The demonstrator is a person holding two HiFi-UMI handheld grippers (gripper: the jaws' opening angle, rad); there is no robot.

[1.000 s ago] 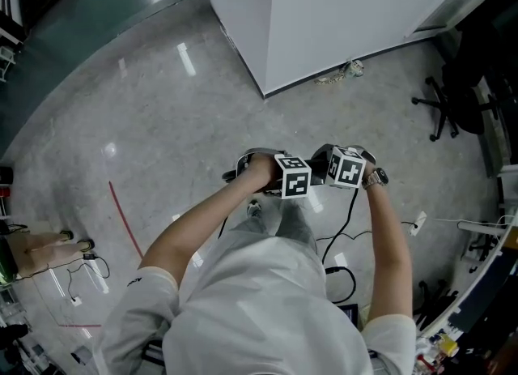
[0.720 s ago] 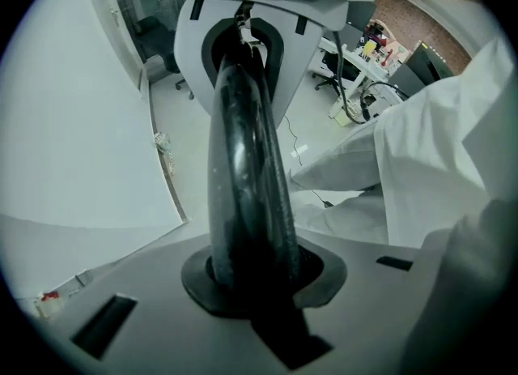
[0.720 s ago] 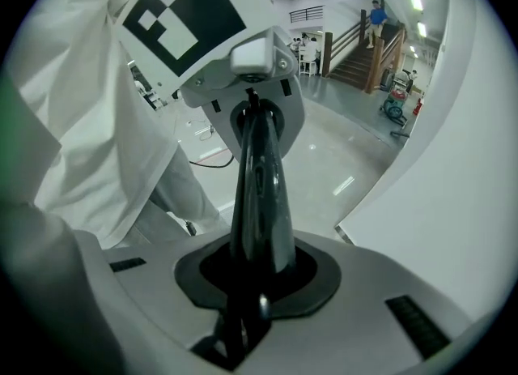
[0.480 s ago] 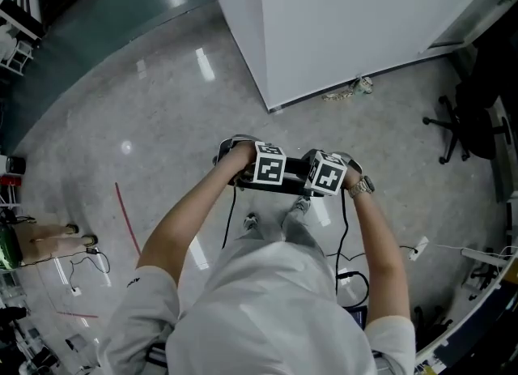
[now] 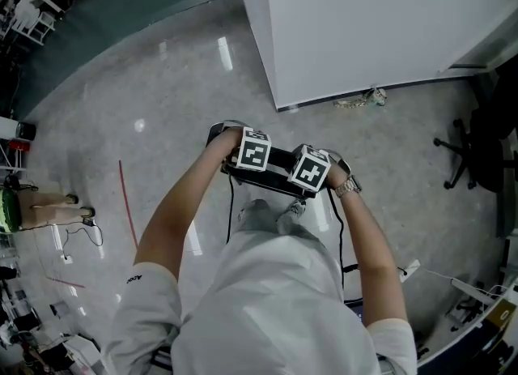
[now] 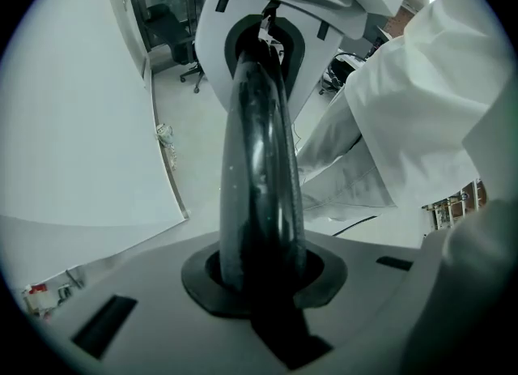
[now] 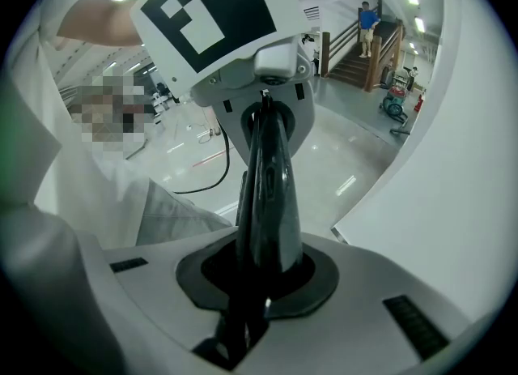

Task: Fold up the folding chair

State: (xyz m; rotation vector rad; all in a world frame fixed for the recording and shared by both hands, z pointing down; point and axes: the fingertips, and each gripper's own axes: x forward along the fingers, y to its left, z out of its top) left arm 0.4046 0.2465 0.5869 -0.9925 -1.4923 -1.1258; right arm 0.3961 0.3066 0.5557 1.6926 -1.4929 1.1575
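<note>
In the head view the folded chair (image 5: 279,164) shows as a black bar, edge on, held in front of the person's body. My left gripper (image 5: 236,159) is shut on its left part and my right gripper (image 5: 314,177) on its right part. In the left gripper view the black bar (image 6: 257,163) rises from my left gripper's jaws (image 6: 255,284) to the right gripper (image 6: 275,9). In the right gripper view the bar (image 7: 267,171) runs from my right gripper (image 7: 257,280) to the left gripper (image 7: 243,57). The right jaws have just been closing on the bar.
A white partition wall (image 5: 364,25) stands ahead, its corner close to the chair. A black office chair (image 5: 473,155) is at the right. Cables (image 5: 344,244) and a power strip (image 5: 407,270) lie on the floor behind; a red line (image 5: 125,203) and clutter are at left.
Both grippers have moved forward over the floor with the black bar between them. The white wall's corner is now closer. Both hands keep their places on the bar.
</note>
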